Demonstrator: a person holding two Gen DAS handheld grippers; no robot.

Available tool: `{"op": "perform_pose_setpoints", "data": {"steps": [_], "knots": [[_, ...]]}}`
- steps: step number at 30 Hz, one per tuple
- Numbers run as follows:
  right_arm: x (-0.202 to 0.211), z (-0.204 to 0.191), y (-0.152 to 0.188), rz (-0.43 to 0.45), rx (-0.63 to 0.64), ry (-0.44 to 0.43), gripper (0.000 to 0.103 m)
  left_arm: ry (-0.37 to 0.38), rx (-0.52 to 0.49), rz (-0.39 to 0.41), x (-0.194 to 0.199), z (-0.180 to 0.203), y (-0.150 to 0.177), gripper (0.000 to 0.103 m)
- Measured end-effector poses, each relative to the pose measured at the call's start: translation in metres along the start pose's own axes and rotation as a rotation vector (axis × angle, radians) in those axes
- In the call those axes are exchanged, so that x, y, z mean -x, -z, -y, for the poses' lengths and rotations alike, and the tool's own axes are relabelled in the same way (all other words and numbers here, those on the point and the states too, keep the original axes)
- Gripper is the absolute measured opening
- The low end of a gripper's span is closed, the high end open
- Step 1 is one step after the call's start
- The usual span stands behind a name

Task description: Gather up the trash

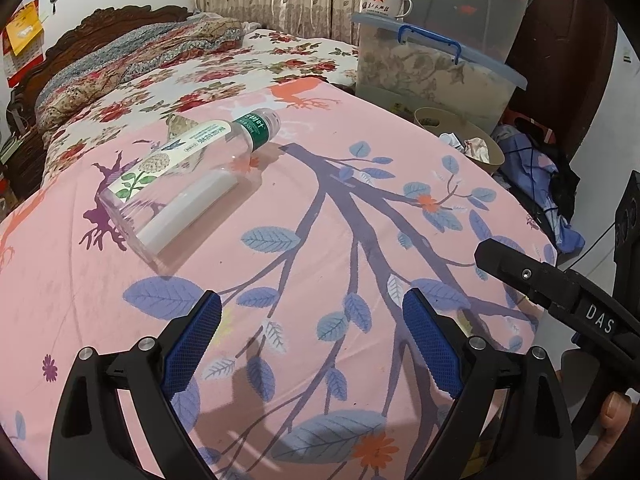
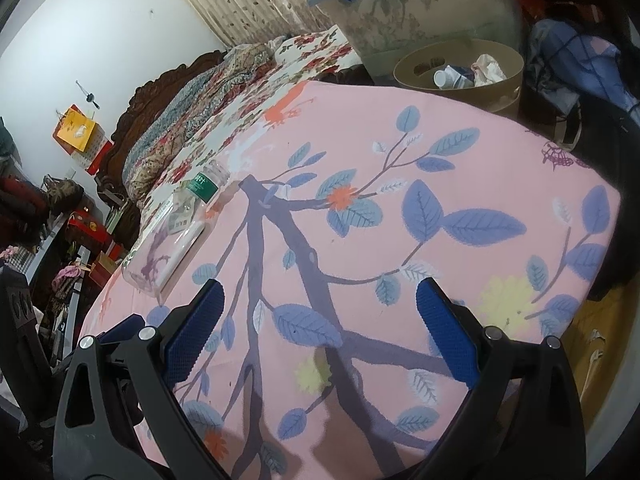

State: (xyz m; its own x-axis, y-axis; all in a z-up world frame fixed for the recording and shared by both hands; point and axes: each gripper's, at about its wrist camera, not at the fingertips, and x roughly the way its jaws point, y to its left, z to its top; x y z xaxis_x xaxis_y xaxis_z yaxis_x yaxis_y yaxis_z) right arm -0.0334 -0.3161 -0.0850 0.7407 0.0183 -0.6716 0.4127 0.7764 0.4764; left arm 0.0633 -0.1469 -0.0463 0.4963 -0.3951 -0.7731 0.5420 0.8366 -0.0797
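An empty clear plastic bottle [image 1: 188, 178] with a green and white label lies on its side on the pink leaf-print bedsheet [image 1: 320, 240], its neck pointing to the far right. My left gripper [image 1: 312, 304] is open above the sheet, nearer than the bottle and to its right. The bottle [image 2: 176, 220] also shows at the left of the right wrist view, ahead and left of my open right gripper [image 2: 320, 292]. A tan round bin [image 2: 460, 76] beyond the bed's far edge holds crumpled paper and a small container. The same bin [image 1: 464, 140] appears in the left wrist view.
Clear storage boxes with blue lids [image 1: 436, 68] stand behind the bin, a white star mug [image 1: 384, 0] on top. Blue clothes [image 1: 536, 176] are piled to the right. A floral quilt [image 1: 132, 64] and wooden headboard lie at the far left. The right gripper's body [image 1: 560, 292] enters from the right.
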Motion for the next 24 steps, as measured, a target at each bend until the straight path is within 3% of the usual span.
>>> {"op": "perform_pose_setpoints", "data": {"steps": [18, 24], "knots": [[-0.009, -0.002, 0.005, -0.039, 0.004, -0.003, 0.096, -0.014, 0.005, -0.013, -0.005, -0.007, 0.006, 0.088], [-0.014, -0.002, 0.005, -0.043, 0.008, -0.006, 0.096, -0.058, 0.0, 0.036, 0.008, -0.027, -0.006, 0.088]]}}
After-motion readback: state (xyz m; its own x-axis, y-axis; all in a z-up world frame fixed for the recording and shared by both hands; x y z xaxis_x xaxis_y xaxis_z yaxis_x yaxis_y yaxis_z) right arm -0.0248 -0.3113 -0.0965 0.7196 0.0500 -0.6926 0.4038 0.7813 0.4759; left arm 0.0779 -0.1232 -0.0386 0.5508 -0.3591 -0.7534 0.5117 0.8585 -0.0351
